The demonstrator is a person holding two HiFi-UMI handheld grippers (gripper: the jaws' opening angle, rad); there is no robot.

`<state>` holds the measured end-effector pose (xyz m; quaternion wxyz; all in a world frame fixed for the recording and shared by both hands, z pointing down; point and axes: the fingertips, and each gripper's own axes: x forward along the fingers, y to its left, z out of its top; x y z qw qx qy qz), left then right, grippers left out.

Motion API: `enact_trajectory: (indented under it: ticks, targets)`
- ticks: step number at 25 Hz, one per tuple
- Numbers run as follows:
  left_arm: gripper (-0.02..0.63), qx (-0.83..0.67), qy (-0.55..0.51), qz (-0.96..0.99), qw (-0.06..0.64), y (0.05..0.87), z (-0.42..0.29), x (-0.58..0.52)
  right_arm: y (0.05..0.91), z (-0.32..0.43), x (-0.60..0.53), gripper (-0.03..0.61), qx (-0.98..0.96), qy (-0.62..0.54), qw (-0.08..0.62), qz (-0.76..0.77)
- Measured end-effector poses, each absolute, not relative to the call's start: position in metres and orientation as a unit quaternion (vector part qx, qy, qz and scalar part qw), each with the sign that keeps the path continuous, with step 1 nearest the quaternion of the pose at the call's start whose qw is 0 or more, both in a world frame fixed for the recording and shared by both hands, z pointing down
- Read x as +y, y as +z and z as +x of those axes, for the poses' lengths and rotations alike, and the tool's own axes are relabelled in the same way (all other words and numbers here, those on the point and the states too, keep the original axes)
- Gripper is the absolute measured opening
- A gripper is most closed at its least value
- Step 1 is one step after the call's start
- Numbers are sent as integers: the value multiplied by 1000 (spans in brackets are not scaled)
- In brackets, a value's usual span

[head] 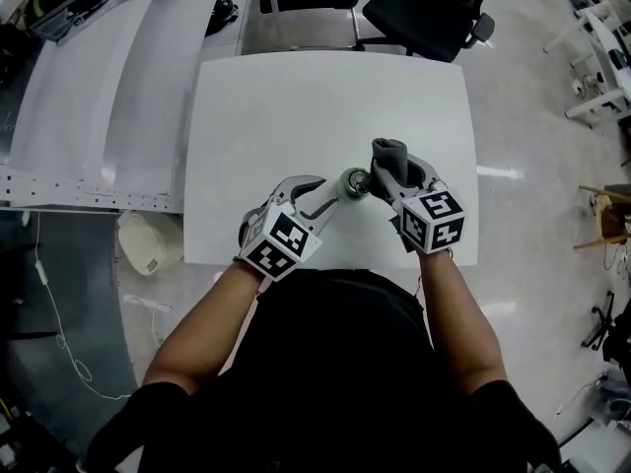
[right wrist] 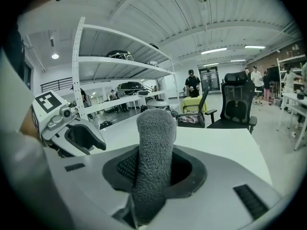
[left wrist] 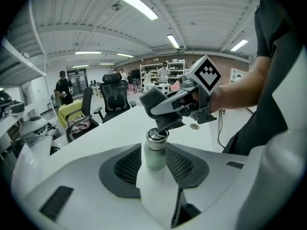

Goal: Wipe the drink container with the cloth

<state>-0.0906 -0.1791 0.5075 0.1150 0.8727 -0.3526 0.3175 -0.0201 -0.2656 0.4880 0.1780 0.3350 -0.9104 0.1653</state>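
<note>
The left gripper (head: 330,193) clamps the pale green drink bottle (left wrist: 155,155) between its jaws, near the front edge of the white table (head: 256,116). The right gripper (head: 392,173) is closed on a rolled grey cloth (right wrist: 153,162), whose end touches the bottle's steel cap (left wrist: 157,134). Bare tabletop extends beyond and to both sides. A black office chair (head: 424,8) stands past the far edge; white shelving (head: 89,97) flanks the left.

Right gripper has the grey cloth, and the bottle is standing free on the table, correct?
Not quite. The bottle is not standing free: the left gripper view shows it clamped between the jaws of the left gripper. The right gripper does have the grey cloth.
</note>
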Motion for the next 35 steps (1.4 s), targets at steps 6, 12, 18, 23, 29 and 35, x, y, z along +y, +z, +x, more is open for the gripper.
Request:
enact_trajectory:
  ticks: [6, 12, 18, 23, 29, 35]
  targets:
    - [183, -335, 342, 872, 100, 515, -79, -183, 493, 4, -269, 112, -900, 176, 177, 357]
    - [204, -328, 356, 870, 93, 525, -73, -188, 498, 33, -270, 112, -886, 190, 175, 386]
    - [252, -291, 397, 868, 65, 544, -65, -198, 501, 56, -253, 112, -879, 210, 159, 397]
    - [261, -261, 397, 879, 53, 547, -47, -201, 507, 62, -240, 112, -876, 221, 159, 399]
    - [261, -261, 388, 882, 62, 547, -35, -211, 500, 61, -228, 112, -882, 217, 157, 387]
    - [261, -267, 354, 888, 123, 546, -34, -217, 499, 50, -217, 112, -890, 213, 164, 369]
